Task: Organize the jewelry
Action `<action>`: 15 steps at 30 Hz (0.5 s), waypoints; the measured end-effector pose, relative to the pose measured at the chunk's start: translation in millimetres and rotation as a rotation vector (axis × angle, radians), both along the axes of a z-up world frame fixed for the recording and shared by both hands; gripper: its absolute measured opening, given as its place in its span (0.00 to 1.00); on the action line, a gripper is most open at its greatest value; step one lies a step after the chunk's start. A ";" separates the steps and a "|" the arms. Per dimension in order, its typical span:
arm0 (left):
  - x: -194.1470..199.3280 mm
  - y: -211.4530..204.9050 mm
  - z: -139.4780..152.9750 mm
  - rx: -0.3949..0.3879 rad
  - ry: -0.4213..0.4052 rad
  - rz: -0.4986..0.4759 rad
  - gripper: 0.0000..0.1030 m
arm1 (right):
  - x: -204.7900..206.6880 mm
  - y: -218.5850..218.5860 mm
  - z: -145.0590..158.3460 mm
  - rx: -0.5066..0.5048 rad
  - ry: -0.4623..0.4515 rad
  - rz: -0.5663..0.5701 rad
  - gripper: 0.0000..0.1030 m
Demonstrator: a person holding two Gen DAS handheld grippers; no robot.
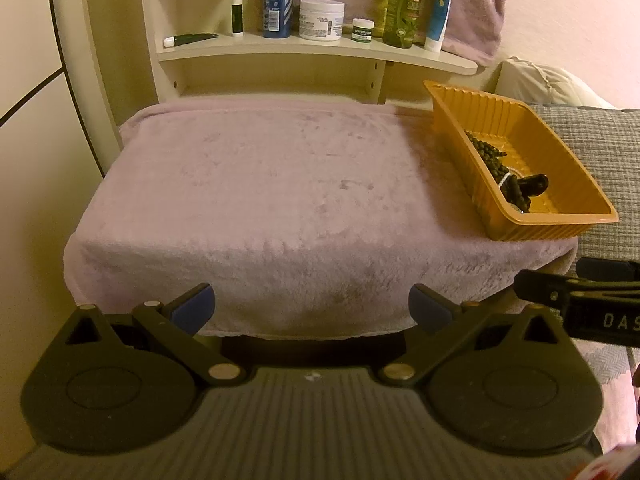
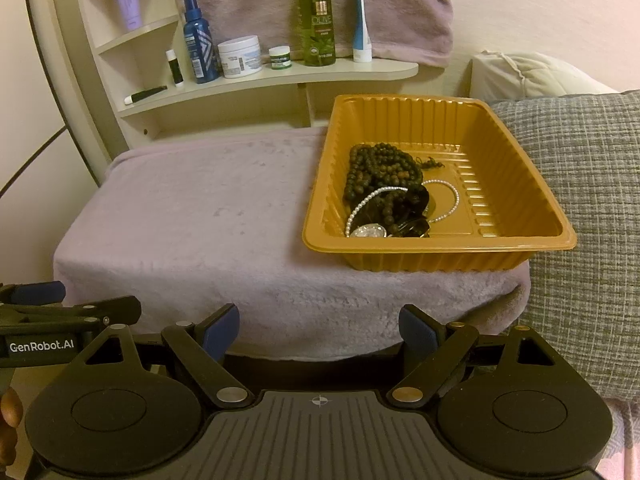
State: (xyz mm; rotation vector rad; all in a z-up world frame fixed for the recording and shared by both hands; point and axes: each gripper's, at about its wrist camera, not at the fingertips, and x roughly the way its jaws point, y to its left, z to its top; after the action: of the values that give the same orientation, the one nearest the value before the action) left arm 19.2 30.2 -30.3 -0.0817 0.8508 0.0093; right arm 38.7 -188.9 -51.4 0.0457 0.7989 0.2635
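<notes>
An orange plastic tray (image 2: 532, 242) sits at the right end of a pink-towel-covered table (image 2: 192, 208). In it lie a dark wooden bead necklace (image 2: 380, 168), a white pearl strand (image 2: 450, 204), a silver piece (image 2: 368, 233) and a glossy black item (image 2: 418, 200). The tray (image 1: 560, 216) with the beads (image 1: 486, 152) also shows in the left wrist view. My left gripper (image 1: 312, 308) is open and empty, held before the table's front edge. My right gripper (image 2: 319, 330) is open and empty, in front of the tray.
A curved shelf (image 2: 280, 76) behind the table holds a blue bottle (image 2: 198, 46), a white jar (image 2: 240, 56), a green olive bottle (image 2: 315, 20) and tubes. A grey cushion (image 2: 580, 200) lies right of the tray. A pink towel (image 2: 312, 4) hangs behind the shelf.
</notes>
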 end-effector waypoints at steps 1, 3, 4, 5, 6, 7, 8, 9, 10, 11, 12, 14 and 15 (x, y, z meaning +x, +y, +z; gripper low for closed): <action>0.1 -0.1 0.2 0.001 0.000 0.000 0.99 | 0.3 -0.4 0.0 0.001 0.000 -0.001 0.84; 0.2 0.2 0.2 0.001 -0.002 -0.002 0.99 | -0.3 0.1 0.1 0.002 -0.001 -0.001 0.84; 0.1 0.5 0.3 0.000 -0.003 -0.002 0.99 | -0.3 0.3 0.3 0.001 -0.001 -0.002 0.84; 0.1 0.6 0.6 -0.001 -0.004 -0.002 0.99 | -0.3 0.3 0.3 0.002 -0.001 -0.001 0.84; 0.0 0.3 0.8 -0.001 -0.004 -0.002 0.99 | -0.4 0.3 0.2 0.002 -0.001 -0.001 0.84; 0.1 0.2 0.8 -0.001 -0.005 -0.002 0.99 | -0.4 0.2 0.2 0.002 -0.001 -0.001 0.84; 0.1 0.0 1.1 -0.001 -0.005 -0.003 0.99 | -0.4 0.2 0.1 0.002 -0.001 -0.001 0.84; -0.1 -0.4 1.4 0.000 -0.006 -0.003 0.99 | -0.5 0.2 0.1 0.001 -0.001 -0.001 0.84; -0.2 -0.5 1.7 0.000 -0.008 -0.003 0.99 | -0.5 0.1 0.1 0.002 -0.001 -0.001 0.84; -0.3 -0.8 1.8 0.001 -0.009 -0.003 0.99 | -0.5 0.1 -0.1 0.002 -0.002 -0.002 0.84; -0.3 -1.0 1.9 0.001 -0.009 -0.003 0.99 | -0.7 0.5 0.3 0.003 -0.002 -0.002 0.84; -0.7 -1.3 2.0 0.001 -0.010 -0.003 0.99 | -0.7 0.6 0.8 0.004 -0.002 -0.004 0.84; -0.6 -1.3 2.0 0.001 -0.010 -0.002 0.99 | -0.8 0.7 1.2 0.004 -0.003 -0.004 0.84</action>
State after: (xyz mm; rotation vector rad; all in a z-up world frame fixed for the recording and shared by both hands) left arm 18.6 28.9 -28.3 -0.0798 0.8410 0.0072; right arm 37.9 -188.2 -50.2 0.0508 0.7955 0.2612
